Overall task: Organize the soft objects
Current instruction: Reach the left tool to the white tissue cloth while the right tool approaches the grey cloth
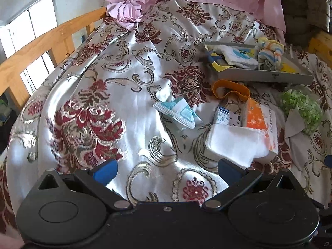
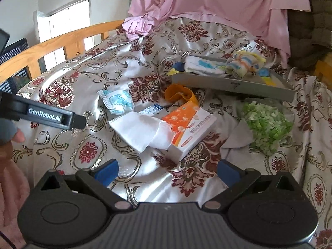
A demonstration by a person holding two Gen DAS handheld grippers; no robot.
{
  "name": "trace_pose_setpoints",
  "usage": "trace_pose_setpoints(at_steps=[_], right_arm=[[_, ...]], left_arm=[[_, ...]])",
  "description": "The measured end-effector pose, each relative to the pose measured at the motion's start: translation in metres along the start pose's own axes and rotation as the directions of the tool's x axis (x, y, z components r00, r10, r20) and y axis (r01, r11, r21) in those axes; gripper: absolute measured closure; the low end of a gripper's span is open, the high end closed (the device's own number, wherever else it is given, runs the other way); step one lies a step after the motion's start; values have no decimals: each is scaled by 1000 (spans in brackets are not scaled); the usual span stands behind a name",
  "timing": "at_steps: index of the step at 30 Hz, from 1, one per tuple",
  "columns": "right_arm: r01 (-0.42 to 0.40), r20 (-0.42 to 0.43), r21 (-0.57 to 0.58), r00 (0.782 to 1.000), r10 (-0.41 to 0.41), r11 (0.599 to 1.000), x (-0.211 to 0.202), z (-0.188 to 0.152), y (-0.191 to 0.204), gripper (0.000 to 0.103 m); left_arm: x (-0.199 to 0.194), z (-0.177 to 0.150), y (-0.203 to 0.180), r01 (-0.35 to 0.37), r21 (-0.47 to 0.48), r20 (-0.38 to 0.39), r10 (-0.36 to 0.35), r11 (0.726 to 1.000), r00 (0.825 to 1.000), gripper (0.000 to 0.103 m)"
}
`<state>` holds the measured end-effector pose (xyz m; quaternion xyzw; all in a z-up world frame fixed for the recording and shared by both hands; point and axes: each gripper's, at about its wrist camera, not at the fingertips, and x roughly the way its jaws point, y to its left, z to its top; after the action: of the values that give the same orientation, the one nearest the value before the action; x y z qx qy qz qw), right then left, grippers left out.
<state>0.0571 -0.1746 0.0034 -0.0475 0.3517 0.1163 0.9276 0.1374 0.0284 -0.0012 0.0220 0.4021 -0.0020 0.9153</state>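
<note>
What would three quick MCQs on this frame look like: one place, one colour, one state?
1. Where does the striped yellow, blue and white rolled cloth lie?
A. in the shallow grey tray
B. on the wooden bed rail
C. under the tissue box

2. What colour is the looped fabric band in front of the tray?
A. purple
B. orange
C. black

3. How are the fingers of the right gripper?
A. shut on a tissue
B. shut on nothing
C. spread open, holding nothing

Answers:
1 A: the cloth sits inside the tray's rim beside a white and blue folded cloth.
2 B: the band is plainly orange in both views.
3 C: the blue fingers stand wide apart with only the patterned bedspread between them.
</note>
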Motion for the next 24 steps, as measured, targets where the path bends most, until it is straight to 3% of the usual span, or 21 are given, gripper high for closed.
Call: trace_pose_setpoints(at_steps=[10,24], right_arm=[[-13,5,26,1000,13,1000,2,1,-4,0],[-46,29,-134,998,51,990,33,15,9,0]], left_arm=[[9,5,9,12,-56,-30,-14,998,999,1],[40,44,9,23,94,13,-24,995,1000,1]])
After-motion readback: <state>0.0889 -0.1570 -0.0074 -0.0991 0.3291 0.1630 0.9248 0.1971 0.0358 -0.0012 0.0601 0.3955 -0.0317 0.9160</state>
